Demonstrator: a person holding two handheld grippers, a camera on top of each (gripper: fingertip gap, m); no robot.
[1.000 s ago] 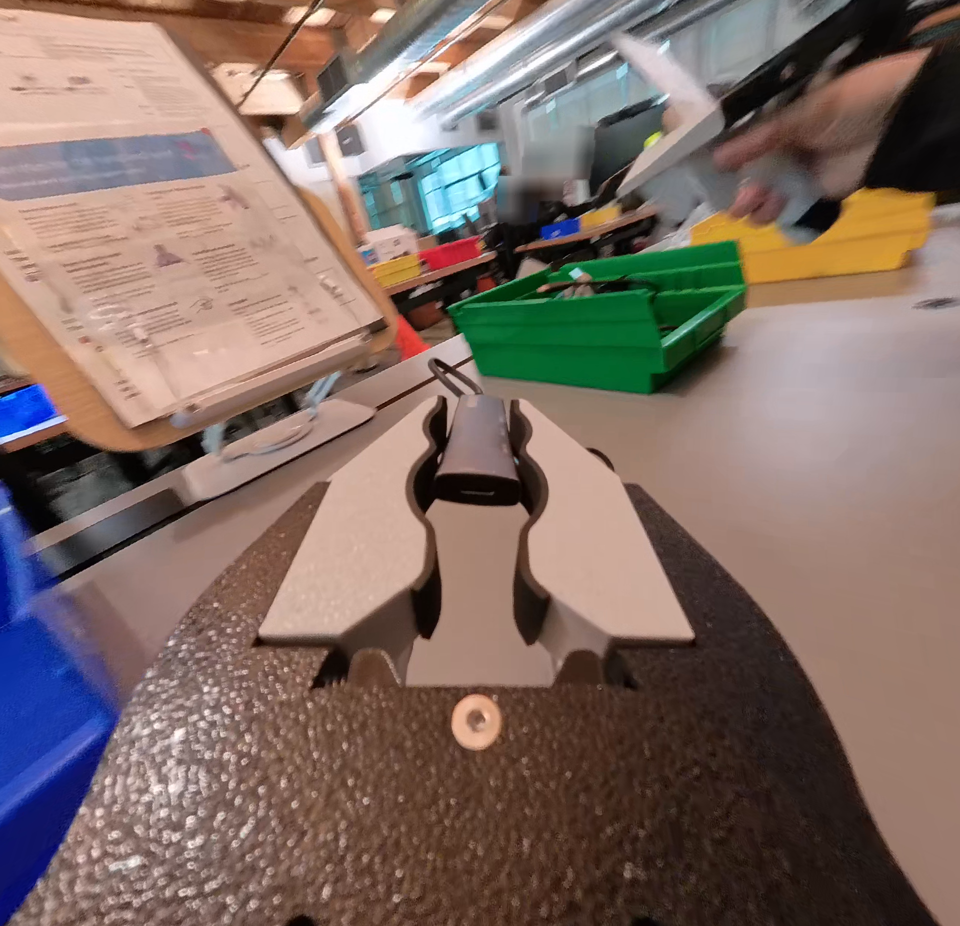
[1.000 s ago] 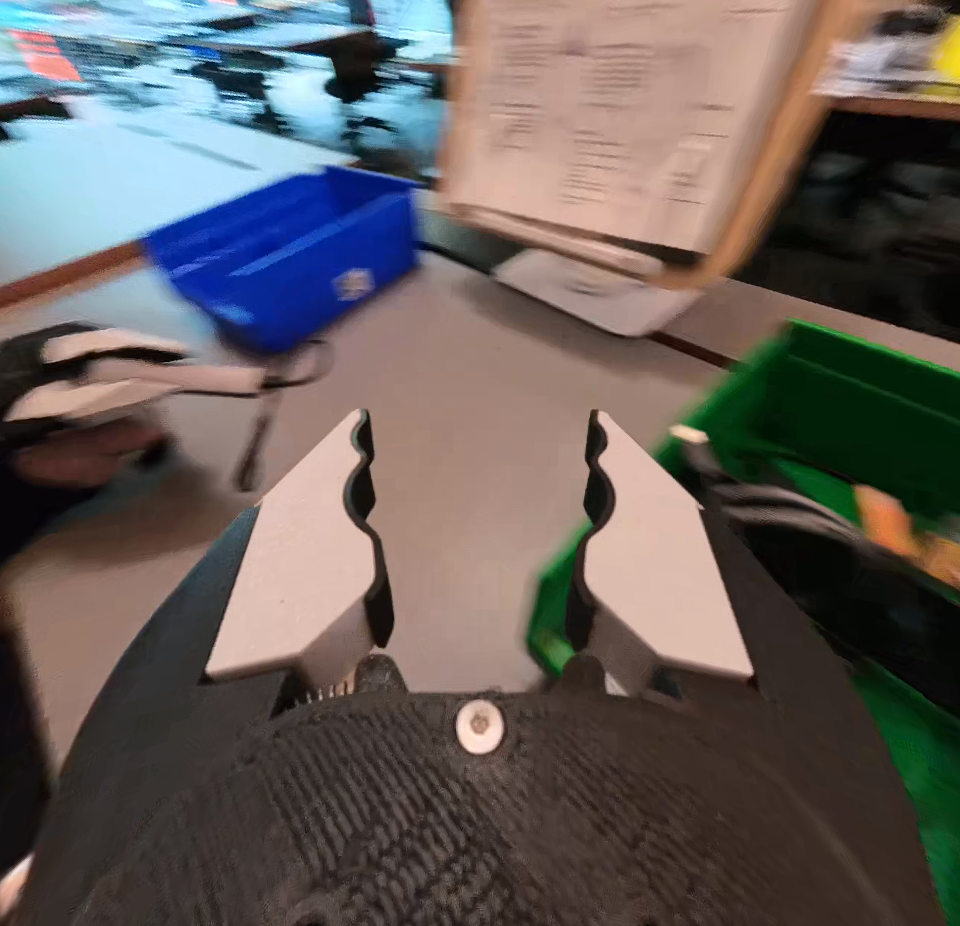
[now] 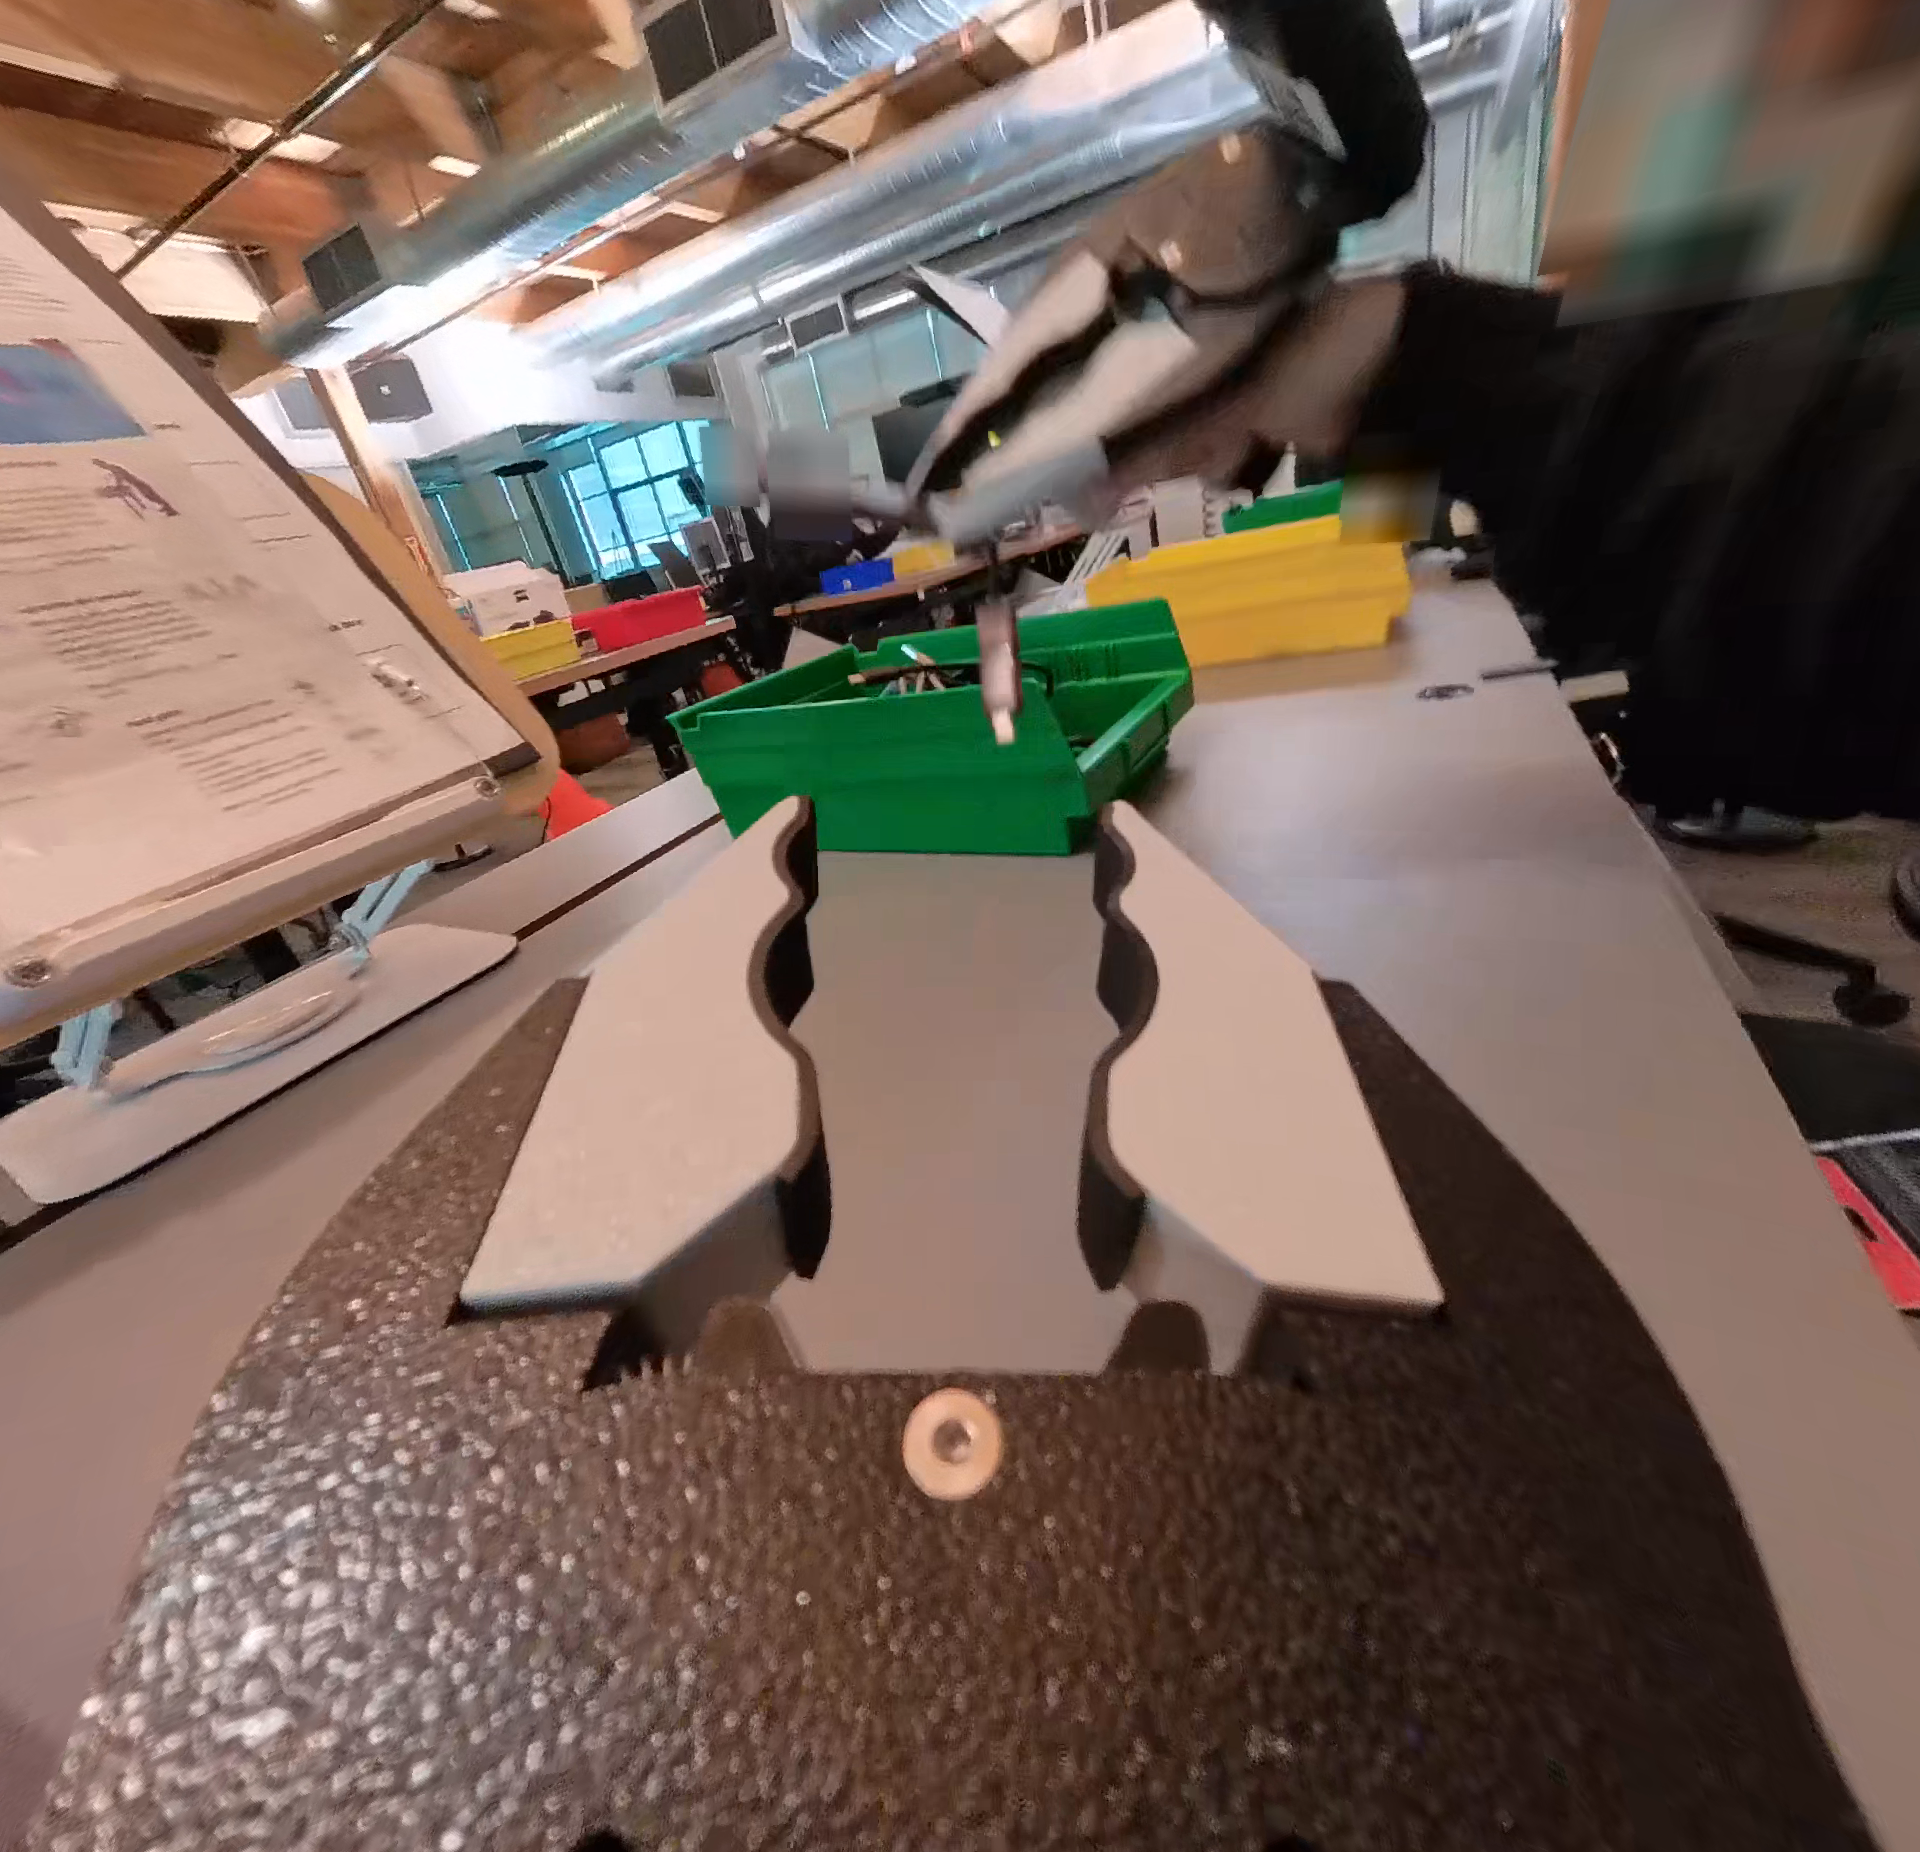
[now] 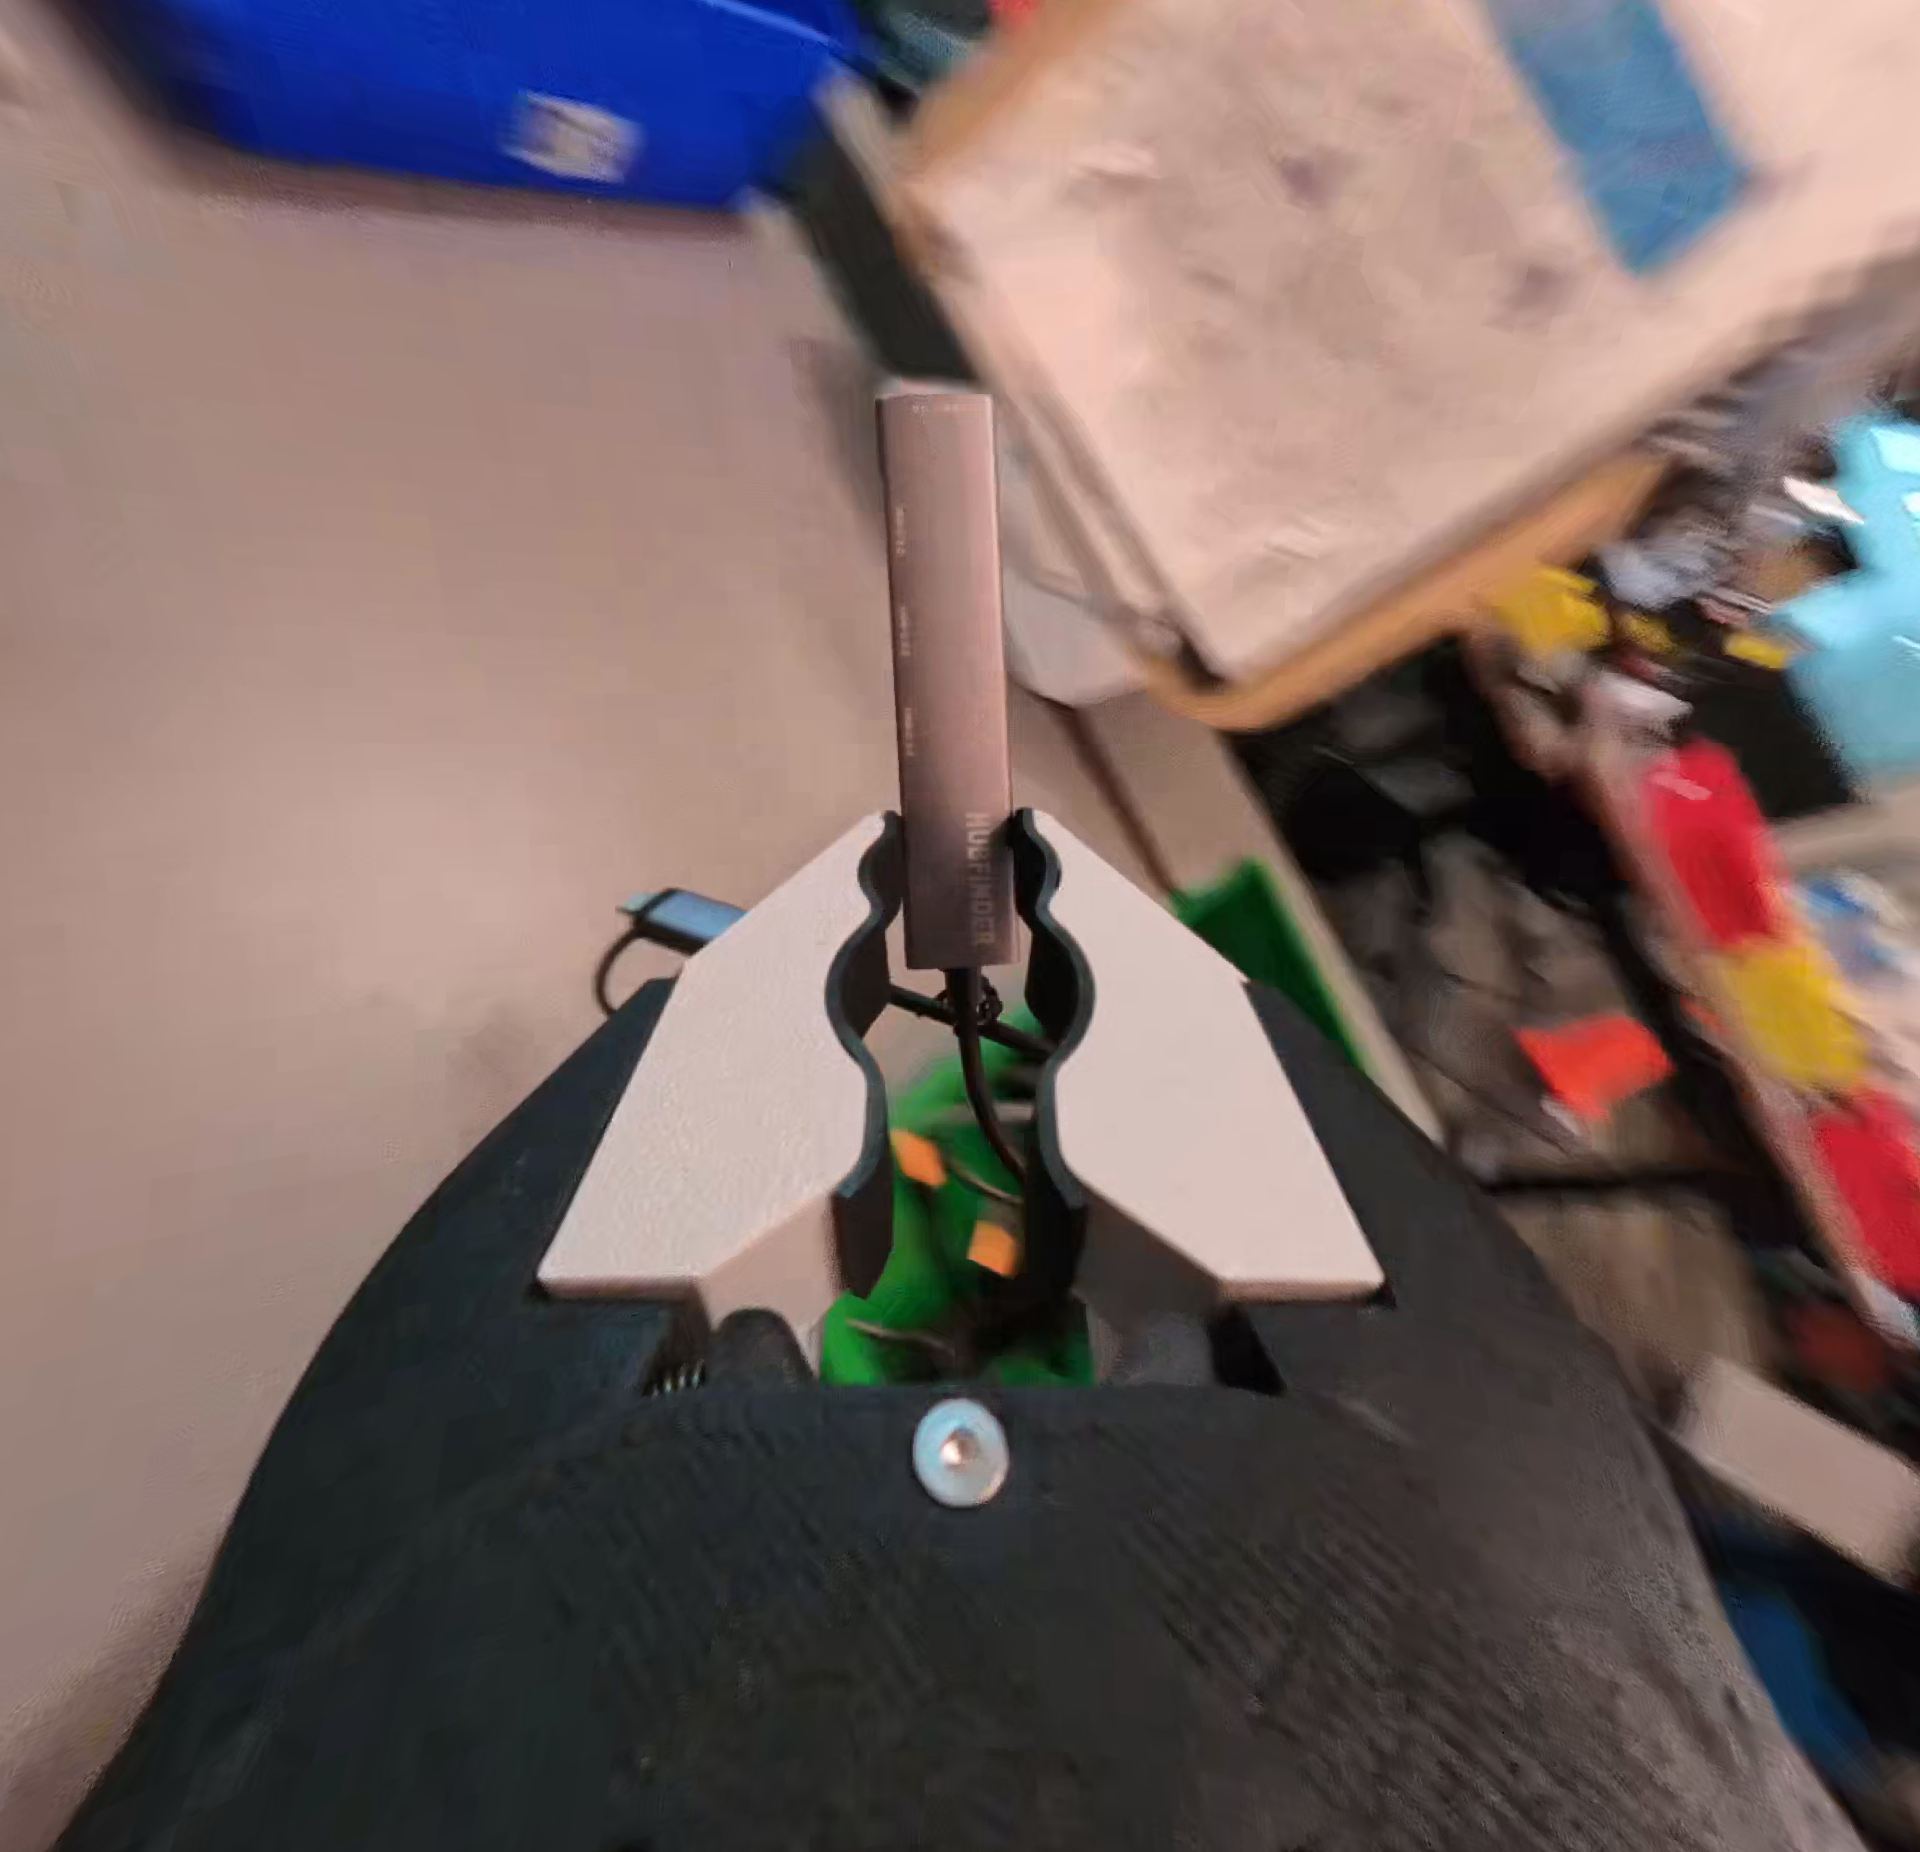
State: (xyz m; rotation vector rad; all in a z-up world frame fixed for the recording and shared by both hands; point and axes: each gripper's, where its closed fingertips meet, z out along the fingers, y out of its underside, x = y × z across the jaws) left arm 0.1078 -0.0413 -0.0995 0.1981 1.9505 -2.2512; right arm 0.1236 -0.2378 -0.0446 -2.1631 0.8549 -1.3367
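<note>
My right gripper (image 4: pixel 951 826) is shut on a slim grey USB hub stick (image 4: pixel 940 649), which points forward past the fingertips. The hub's black cable (image 4: pixel 977 1064) runs back between the fingers, and its plug (image 4: pixel 681 914) hangs at the left. A green bin (image 4: pixel 935 1231) of cables lies under the gripper. My left gripper (image 3: pixel 956 826) is open and empty, low over the grey table (image 3: pixel 1351 867). In the left wrist view the right gripper (image 3: pixel 1029 431) is held up over the green bin (image 3: pixel 894 763), with a grey part of the hub (image 3: pixel 1000 675) hanging from it.
A tilted document stand (image 3: pixel 208 607) on a metal foot (image 3: pixel 260 1033) stands at the left. It also shows in the right wrist view (image 4: pixel 1299 296). A blue bin (image 4: pixel 468 67) sits at the far left. Yellow bins (image 3: pixel 1268 597) sit behind the green one. A person's dark sleeve (image 3: pixel 1662 503) is at the right. Spacing between my two grippers at the tips: around 20 cm.
The left gripper held the hub a second ago and is now open and empty. The right gripper was open and is now shut on the hub, above the green bin.
</note>
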